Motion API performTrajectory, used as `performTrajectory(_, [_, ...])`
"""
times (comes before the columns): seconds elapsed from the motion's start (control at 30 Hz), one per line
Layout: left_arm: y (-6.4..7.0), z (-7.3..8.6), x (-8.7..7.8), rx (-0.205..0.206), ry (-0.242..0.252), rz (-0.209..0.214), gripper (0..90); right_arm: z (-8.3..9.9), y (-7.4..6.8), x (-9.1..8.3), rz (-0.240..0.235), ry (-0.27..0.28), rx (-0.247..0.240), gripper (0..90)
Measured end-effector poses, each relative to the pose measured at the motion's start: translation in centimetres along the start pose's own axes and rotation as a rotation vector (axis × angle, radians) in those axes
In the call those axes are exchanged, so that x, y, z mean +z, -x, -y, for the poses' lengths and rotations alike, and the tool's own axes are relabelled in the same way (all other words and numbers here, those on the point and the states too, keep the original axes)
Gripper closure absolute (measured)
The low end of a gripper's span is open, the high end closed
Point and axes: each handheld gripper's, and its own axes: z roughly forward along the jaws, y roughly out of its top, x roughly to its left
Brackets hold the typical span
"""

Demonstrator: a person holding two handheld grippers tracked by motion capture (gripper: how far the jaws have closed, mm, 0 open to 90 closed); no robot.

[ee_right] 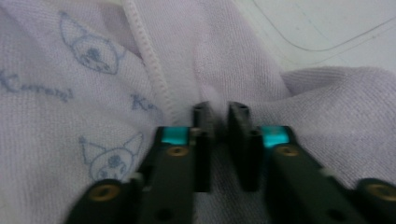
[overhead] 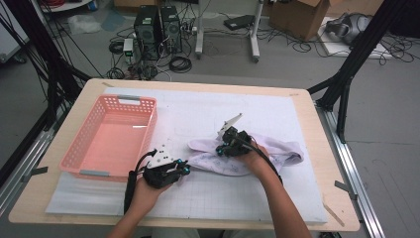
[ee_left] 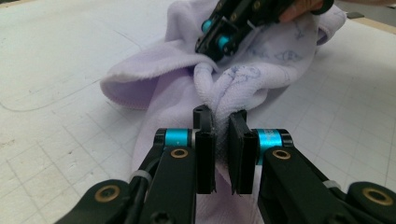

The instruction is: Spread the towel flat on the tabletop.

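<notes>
Lilac towel (overhead: pixel 277 148) lies crumpled on the tabletop (overhead: pixel 208 198) right of a pink basket (overhead: pixel 111 139). Left tongs (ee_left: pixel 221 122) pinch its near fold; right tongs (ee_right: pixel 223 112), nearly closed, grip cloth at its middle.

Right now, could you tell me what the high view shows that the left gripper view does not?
High view alone: the pink basket at the table's left, the wooden table edge, the person's forearms, and computers and cables on the floor beyond.
Left gripper view alone: the left claw up close, its jaws pinching a fold of cloth, and the faint blue print on it.
Both: the lilac cloth on the white gridded mat, and the right claw on the cloth.
</notes>
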Motion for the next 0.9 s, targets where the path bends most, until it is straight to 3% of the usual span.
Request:
performTrajectory(0.07, [-0.1,0.1,0.0,-0.009,0.0,-0.004,82.3,-0.1,0.5,-0.3,0.015,0.015,0.001,86.9])
performTrajectory(0.1, [-0.1,0.1,0.0,-0.007,-0.002,-0.005,82.3,-0.3,1.6,-1.1,0.059,0.061,0.043,86.9])
performTrajectory(0.17, [-0.2,0.1,0.0,-0.011,0.001,-0.01,82.3,-0.3,3.0,-2.0,0.1,0.119,0.101,86.9])
performTrajectory(0.23, [-0.3,0.1,0.2,-0.009,-0.004,-0.025,82.6,-0.1,4.4,-2.9,0.113,0.163,0.171,87.0])
performTrajectory(0.33, [-0.3,0.1,0.5,0.0,-0.018,-0.047,82.8,0.2,6.4,-3.7,0.174,0.176,0.24,87.1])
performTrajectory(0.37, [-0.3,0.1,0.5,0.0,-0.018,-0.047,82.7,0.2,6.4,-3.7,0.174,0.176,0.24,87.1])
performTrajectory(0.43, [-0.3,-0.1,0.7,0.009,-0.021,-0.059,82.7,0.9,8.4,-4.7,0.267,0.223,0.303,87.3])
performTrajectory(0.53, [-0.4,-0.4,0.9,0.019,-0.02,-0.079,82.5,2.4,10.5,-5.8,0.316,0.266,0.399,87.7])
performTrajectory(0.57, [-0.6,-0.4,1.1,0.016,-0.017,-0.083,82.5,2.4,10.5,-5.8,0.316,0.266,0.399,87.7])
performTrajectory(0.6, [-0.7,-0.6,1.6,0.018,-0.015,-0.102,82.2,3.5,11.7,-6.8,0.349,0.285,0.453,88.1])
performTrajectory(0.63, [-0.7,-0.6,1.6,0.018,-0.015,-0.102,81.7,3.5,11.7,-6.8,0.349,0.285,0.453,88.1])
performTrajectory(0.67, [-0.8,-0.7,1.9,0.02,-0.009,-0.114,81.0,4.1,12.5,-8.0,0.406,0.323,0.481,88.4])
performTrajectory(0.7, [-0.7,-0.9,2.2,0.022,-0.011,-0.124,79.7,4.2,12.6,-8.6,0.461,0.337,0.493,88.4])
performTrajectory(0.73, [-0.5,-1.6,2.9,0.036,-0.033,-0.182,75.6,4.3,12.5,-9.3,0.558,0.348,0.498,88.4])
performTrajectory(0.77, [-0.5,-1.6,2.9,0.036,-0.033,-0.182,65.4,4.5,12.6,-9.9,0.611,0.38,0.523,88.4])
performTrajectory(0.83, [-0.3,-2.0,3.0,0.009,-0.021,-0.205,54.8,5.2,13.1,-10.9,0.598,0.445,0.596,88.2])
performTrajectory(0.9, [-0.1,-2.1,2.9,-0.002,-0.002,-0.199,51.6,5.7,13.2,-11.3,0.618,0.424,0.619,84.7])
